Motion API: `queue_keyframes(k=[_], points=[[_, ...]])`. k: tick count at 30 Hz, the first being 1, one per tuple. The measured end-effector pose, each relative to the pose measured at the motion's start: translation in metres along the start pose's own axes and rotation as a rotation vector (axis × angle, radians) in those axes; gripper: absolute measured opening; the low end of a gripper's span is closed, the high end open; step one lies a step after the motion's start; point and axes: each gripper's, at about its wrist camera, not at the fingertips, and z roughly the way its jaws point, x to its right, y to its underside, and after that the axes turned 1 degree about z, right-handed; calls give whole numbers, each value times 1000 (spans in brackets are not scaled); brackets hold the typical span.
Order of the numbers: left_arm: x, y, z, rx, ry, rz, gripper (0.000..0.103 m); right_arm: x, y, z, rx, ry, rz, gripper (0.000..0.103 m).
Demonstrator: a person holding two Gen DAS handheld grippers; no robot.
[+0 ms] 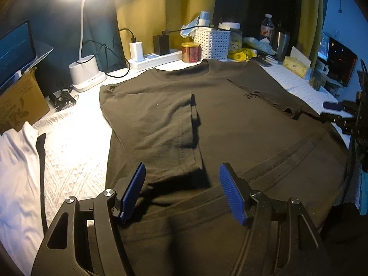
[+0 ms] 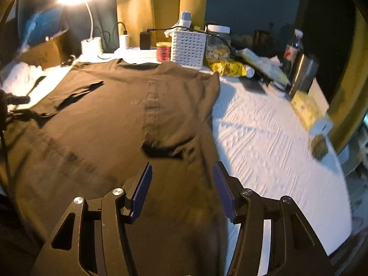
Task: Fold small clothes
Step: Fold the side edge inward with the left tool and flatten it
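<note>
Both grippers, left gripper (image 1: 181, 181) and right gripper (image 2: 182, 179), hang released over the near hem of the dark t-shirt (image 1: 230, 119); it lies flat, collar away, long axis running straight ahead.

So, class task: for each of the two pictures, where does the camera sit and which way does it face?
Left wrist: behind the open left claw, above the near hem of the dark T-shirt, facing its collar and the lamp.
Right wrist: behind the open right claw, over the shirt's right edge, facing the white basket.
Shared: T-shirt, lamp, basket, red tin.
</note>
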Motion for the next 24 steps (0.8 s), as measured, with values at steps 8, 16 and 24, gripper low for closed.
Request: queue_keyframes(k=[8,16,24], points=[[-1,20,-12,24,-19,-39,67,2,33,-6,-40,-14,61,58],[-23,42,-29,32,-99,-94,67,14,44,-7,-51,39,63,58],[-56,62,-37,9,-197,-160,67,15,50,2,-62,9,100,58]])
